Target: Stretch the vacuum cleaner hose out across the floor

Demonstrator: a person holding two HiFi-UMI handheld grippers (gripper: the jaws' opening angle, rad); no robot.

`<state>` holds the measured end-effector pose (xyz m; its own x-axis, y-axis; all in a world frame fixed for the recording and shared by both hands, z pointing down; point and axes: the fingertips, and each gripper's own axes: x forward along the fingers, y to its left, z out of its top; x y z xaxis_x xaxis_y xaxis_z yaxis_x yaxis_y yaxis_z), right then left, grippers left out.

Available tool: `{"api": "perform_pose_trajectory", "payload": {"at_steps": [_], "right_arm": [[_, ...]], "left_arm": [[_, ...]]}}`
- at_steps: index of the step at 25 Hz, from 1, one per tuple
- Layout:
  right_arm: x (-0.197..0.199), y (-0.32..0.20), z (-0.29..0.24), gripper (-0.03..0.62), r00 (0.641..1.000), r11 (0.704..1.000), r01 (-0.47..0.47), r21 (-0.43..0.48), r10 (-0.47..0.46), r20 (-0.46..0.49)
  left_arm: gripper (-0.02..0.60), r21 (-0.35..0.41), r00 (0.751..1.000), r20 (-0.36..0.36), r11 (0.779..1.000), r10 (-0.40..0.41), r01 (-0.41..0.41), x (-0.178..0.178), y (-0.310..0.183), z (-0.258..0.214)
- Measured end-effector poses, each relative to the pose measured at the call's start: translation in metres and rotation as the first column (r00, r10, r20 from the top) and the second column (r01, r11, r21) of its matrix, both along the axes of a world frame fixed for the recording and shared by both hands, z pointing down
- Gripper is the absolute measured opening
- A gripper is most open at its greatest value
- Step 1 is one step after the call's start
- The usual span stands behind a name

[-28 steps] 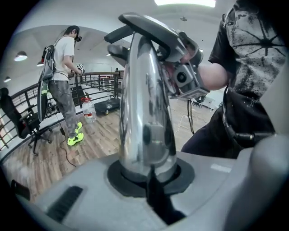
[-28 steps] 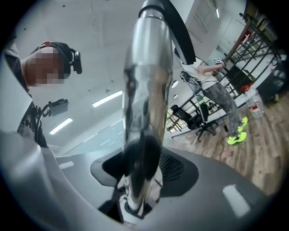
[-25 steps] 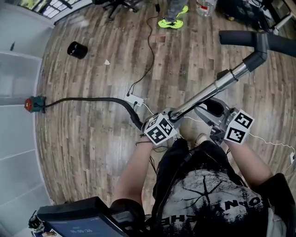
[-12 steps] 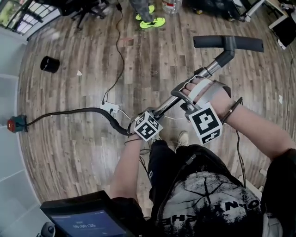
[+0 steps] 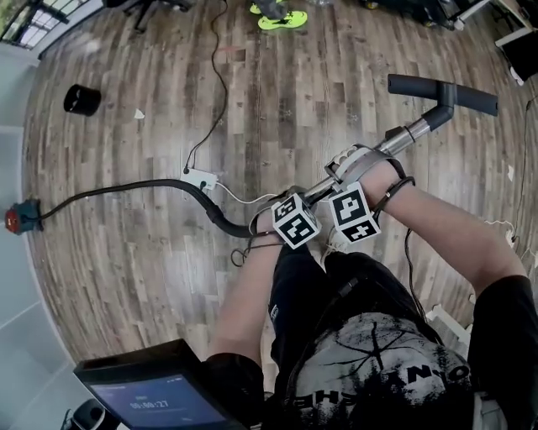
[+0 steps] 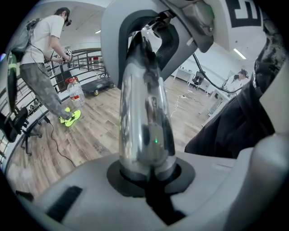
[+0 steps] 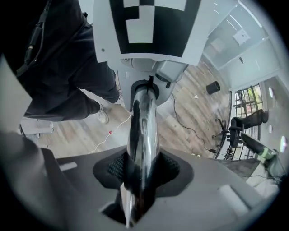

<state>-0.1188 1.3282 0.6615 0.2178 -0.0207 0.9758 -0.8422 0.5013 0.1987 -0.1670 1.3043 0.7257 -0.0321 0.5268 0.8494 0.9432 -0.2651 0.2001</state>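
In the head view the vacuum's chrome tube (image 5: 405, 134) slants from my grippers up right to the black floor head (image 5: 442, 89). From the tube's near end the black hose (image 5: 143, 185) trails left across the wooden floor to a red and teal end piece (image 5: 18, 219). My left gripper (image 5: 294, 204) is shut on the tube's near end (image 6: 144, 113). Just beyond it, my right gripper (image 5: 348, 165) has the tube (image 7: 143, 131) between its jaws, which are closing, with the pads against it. Each gripper view shows the other gripper up the tube.
A white power strip (image 5: 202, 179) with a thin black cable (image 5: 220, 76) lies near the hose's bend. A black cylinder (image 5: 81, 99) stands at the far left. Another person's green shoes (image 5: 282, 18) are at the top. A screen device (image 5: 151, 395) hangs near my body.
My right gripper has come in from the right side and onto the tube, right beside the left gripper. The left gripper has kept its hold throughout.
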Motion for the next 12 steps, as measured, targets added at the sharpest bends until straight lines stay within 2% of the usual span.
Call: {"api": "perform_pose_trajectory", "payload": {"at_steps": [4, 9, 12], "right_arm": [[0.01, 0.006, 0.023, 0.143, 0.999, 0.999, -0.042, 0.029, 0.04, 0.036], [0.004, 0.024, 0.076, 0.143, 0.983, 0.986, -0.149, 0.075, 0.139, 0.123], [0.002, 0.037, 0.118, 0.144, 0.975, 0.978, -0.182, 0.1, 0.166, 0.145]], "left_arm": [[0.048, 0.029, 0.999, 0.014, 0.999, 0.032, -0.032, 0.011, 0.004, 0.021], [0.055, 0.137, 0.995, -0.069, 0.989, 0.07, -0.061, 0.018, 0.01, 0.071], [0.068, 0.153, 0.991, -0.104, 0.986, 0.084, -0.067, 0.02, 0.02, 0.108]]}}
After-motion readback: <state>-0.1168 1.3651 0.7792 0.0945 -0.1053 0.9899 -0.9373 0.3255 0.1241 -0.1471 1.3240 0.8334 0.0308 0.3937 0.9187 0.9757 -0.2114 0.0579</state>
